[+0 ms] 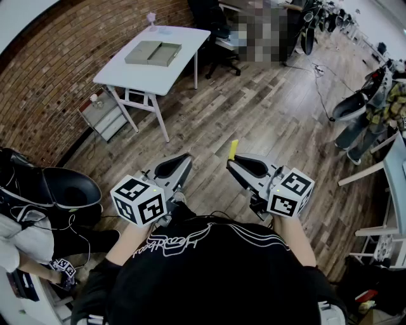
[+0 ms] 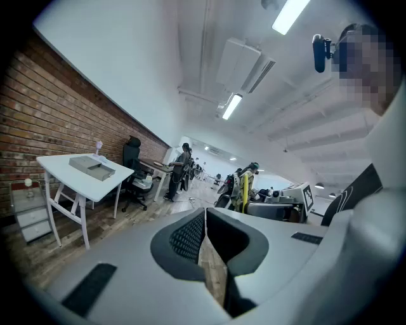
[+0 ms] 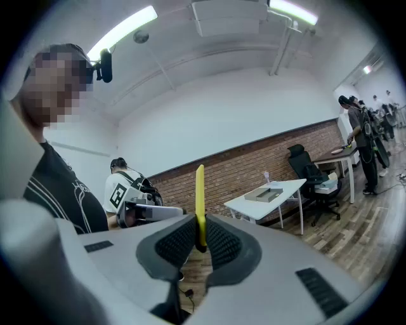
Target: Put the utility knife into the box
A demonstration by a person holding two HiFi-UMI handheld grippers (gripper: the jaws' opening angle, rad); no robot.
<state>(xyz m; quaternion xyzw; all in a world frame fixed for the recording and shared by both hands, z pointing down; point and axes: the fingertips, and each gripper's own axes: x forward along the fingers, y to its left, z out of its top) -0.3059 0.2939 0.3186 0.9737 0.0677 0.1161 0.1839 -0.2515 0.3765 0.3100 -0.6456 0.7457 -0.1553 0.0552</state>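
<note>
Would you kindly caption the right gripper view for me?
The right gripper holds the yellow utility knife; box on table beyond.

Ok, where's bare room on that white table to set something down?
The white table is bare at its near end, between the box and the near edge, and along the side by the office chair. The box fills the middle; a small object sits at the far corner.

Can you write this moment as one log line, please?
right tongs: shut on knife | left tongs: shut, empty | box: on table, across the room | knife: not in box yet
</note>
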